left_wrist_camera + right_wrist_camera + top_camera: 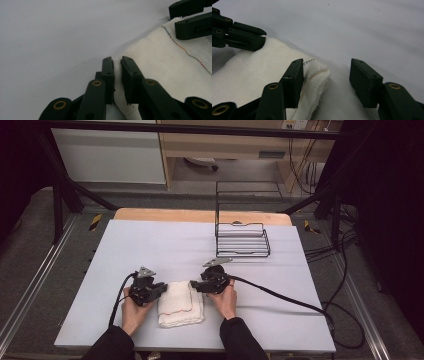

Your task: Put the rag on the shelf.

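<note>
**Folded white cloth between two grippers, near the table's front edge**

Folded white cloth [181, 303] lies flat on the pale grey table cover [150, 245], toward the near edge and slightly left of centre, with a thin line of coloured stitching running across its upper layer.

At the cloth's left edge, the left gripper [161, 290] is held in the person's left hand [133, 308]. The left gripper view shows its two black jaws nearly together with a thin fold of the cloth's edge pinched between them; how deep the fabric runs between the pads is hidden by the jaws themselves. The near end of the cloth is cut off at the bottom of that view.

At the cloth's far right corner, the right gripper [195, 285] is held in the right hand [226, 298]. In the right gripper view its jaws stand wide apart: one jaw is just beside or against the thick rounded fold of the cloth, though contact is hard to confirm, and the other hangs over bare table cover, well clear of the fabric. Nothing is held between them.

A black cable [280, 296] trails from the right gripper to the right, off the table. Farther back and right stands a black wire rack [242, 239], its upper frame hard to separate from the dark floor behind.
</note>
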Motion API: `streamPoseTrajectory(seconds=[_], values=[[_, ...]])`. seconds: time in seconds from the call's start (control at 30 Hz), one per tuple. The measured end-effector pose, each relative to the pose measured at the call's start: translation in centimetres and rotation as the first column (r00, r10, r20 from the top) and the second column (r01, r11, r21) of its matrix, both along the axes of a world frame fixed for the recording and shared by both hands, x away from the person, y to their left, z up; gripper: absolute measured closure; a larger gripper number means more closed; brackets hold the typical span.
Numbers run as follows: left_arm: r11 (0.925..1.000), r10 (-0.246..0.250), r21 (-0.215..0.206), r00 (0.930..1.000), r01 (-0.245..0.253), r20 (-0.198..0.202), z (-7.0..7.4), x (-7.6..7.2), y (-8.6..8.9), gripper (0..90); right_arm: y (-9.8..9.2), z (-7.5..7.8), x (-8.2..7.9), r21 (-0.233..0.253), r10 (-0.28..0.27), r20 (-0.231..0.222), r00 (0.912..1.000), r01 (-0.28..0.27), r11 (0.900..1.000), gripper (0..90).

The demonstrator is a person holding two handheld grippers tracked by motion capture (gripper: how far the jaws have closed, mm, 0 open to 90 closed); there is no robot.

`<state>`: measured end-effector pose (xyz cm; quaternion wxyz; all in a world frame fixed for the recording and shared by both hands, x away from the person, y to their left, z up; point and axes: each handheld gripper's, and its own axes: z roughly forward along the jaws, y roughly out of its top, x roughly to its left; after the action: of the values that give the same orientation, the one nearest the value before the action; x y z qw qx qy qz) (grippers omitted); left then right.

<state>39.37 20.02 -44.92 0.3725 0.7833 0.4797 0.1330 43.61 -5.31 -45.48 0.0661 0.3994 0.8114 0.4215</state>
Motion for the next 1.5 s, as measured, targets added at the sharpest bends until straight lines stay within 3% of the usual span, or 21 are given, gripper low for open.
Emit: streamPoseTrajectory(seconds=[0.2, 0.5, 0.8, 1.0, 1.5], values=[[0.9999, -0.01, 0.003, 0.9999, 0.01, 0.007, 0.0, 0.0, 0.0, 79.7, 0.3, -0.3, -0.2, 0.012, 0.017, 0.0, 0.9999, -0.017, 1.0, 54.3], [0.9999, -0.009, -0.011, 0.9999, 0.009, -0.006, 0.0, 0.1, 0.2, 80.1, 0.4, -0.2, -0.5, 0.046, 0.029, -0.076, 0.9967, -0.025, 0.999, 76.7], [0.9994, -0.002, -0.034, 1.0, 0.001, -0.002, -0.1, 0.0, 0.4, 81.7, 0.4, 0.0, -0.7, 0.053, 0.029, -0.083, 0.9961, -0.024, 0.998, 82.2], [0.9983, 0.004, -0.058, 1.0, -0.004, 0.008, 0.1, -0.1, 0.8, 82.6, 0.2, 0.5, -1.1, 0.062, 0.029, -0.048, 0.9984, -0.026, 0.998, 82.8], [0.9902, -0.006, -0.138, 0.9935, 0.022, 0.114, 2.2, -1.5, 1.3, 82.7, -0.5, 2.7, -2.7, 0.092, 0.04, 0.05, 0.998, -0.044, 0.995, 82.9]])
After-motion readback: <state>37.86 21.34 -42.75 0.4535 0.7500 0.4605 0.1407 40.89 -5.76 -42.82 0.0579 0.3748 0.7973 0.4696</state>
